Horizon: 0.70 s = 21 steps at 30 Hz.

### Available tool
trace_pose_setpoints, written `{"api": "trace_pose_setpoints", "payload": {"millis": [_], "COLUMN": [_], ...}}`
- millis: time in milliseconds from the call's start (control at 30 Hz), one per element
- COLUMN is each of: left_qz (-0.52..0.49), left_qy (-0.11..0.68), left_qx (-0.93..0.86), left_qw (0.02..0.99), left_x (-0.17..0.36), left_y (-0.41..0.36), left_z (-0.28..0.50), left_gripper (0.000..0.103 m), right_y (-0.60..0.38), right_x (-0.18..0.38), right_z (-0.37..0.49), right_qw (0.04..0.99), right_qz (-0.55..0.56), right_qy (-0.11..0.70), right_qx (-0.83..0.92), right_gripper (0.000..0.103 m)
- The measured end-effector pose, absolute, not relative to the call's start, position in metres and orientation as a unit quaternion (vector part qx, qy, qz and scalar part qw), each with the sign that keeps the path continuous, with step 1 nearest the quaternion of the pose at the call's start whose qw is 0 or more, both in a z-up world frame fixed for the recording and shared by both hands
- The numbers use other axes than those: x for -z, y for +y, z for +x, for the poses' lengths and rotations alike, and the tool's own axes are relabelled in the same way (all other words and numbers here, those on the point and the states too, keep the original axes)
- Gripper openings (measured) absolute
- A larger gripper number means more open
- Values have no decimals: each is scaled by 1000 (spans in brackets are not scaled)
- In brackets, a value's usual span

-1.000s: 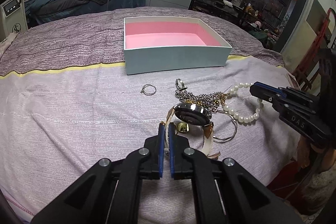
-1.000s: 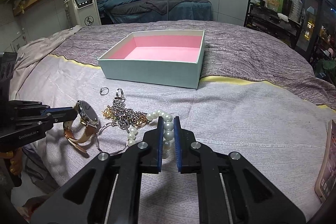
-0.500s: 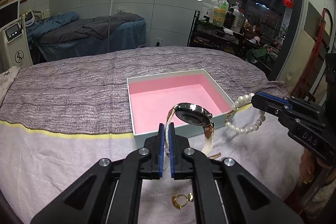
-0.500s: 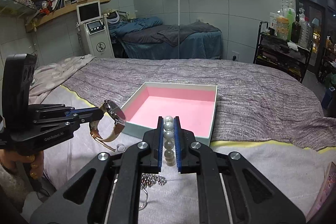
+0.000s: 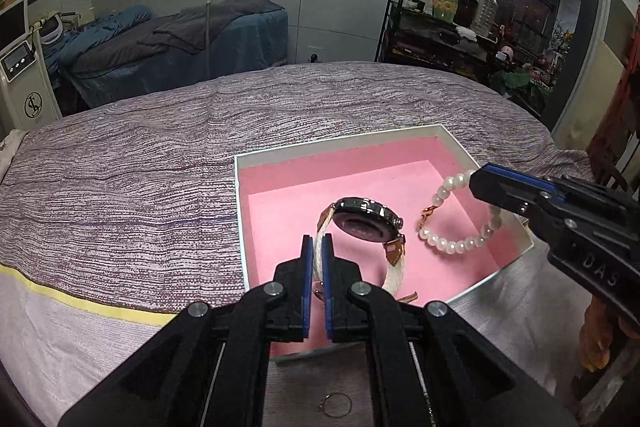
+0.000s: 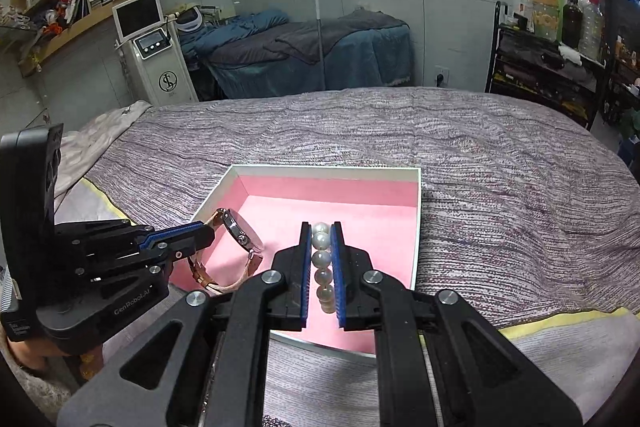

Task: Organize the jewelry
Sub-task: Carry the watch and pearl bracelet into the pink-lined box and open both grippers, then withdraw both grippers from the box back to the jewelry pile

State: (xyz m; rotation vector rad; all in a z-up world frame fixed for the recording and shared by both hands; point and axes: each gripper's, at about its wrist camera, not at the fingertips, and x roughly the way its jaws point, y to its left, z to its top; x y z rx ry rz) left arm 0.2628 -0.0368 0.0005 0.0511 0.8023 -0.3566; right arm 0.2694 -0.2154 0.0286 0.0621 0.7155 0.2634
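A white box with a pink lining [image 5: 280, 211] [image 6: 376, 203] sits on the cloth-covered table. My left gripper [image 5: 317, 247] is shut on the cream strap of a wristwatch [image 5: 366, 221] and holds it over the box's pink floor; the watch also shows in the right wrist view [image 6: 242, 233]. My right gripper [image 6: 321, 239] is shut on a pearl bracelet [image 6: 322, 259] and holds it above the box; the bracelet hangs from its tip in the left wrist view [image 5: 456, 227].
A small silver ring [image 5: 337, 405] lies on the cloth in front of the box, under my left gripper. A bit of silver chain [image 6: 276, 421] shows at the bottom edge. A yellow stripe [image 5: 80, 301] crosses the cloth. Beds, a lamp and shelves stand behind the table.
Both grippers have lifted their pieces off the cloth and carried them forward; the watch and the pearl bracelet now hang over the pink interior of the box.
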Motion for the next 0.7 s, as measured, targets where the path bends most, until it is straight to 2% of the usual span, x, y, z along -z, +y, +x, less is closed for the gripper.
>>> {"api": "trace_pose_setpoints", "payload": {"millis": [133,200,233,267,300,333,433,500,567,633,700], "left_qz": [36,39,41,41,40,40,47,51,45,42,45], "left_qy": [387,377,372,365,355,344,333,321,308,298,292], "left_qx": [167,158,153,147,142,142,141,135,137,138,132], "left_qw": [906,912,915,918,923,927,931,936,940,943,946], "left_x": [7,5,4,2,0,-3,-8,-14,-20,-26,-28], "left_y": [-39,-39,-38,-38,-37,-37,-38,-38,-35,-32,-30], "left_z": [267,266,265,263,261,259,255,250,244,236,227], "left_gripper": [10,19,34,56,63,67,76,82,92,97,97], "right_y": [-218,-218,-218,-218,-220,-222,-223,-222,-224,-228,-234], "right_x": [-18,-17,-16,-16,-17,-19,-29,-33,-36,-37,-37], "right_z": [276,276,277,276,275,273,266,263,260,254,248], "right_qw": [927,929,930,931,934,938,951,955,956,956,955], "right_qz": [29,24,20,18,22,28,10,-5,-8,1,10], "right_qy": [354,352,351,348,342,330,298,289,288,287,294], "right_qx": [-122,-116,-111,-107,-104,-102,-78,-66,-58,-54,-48], "right_gripper": [10,12,22,31,53,66,67,72,75,75,76]}}
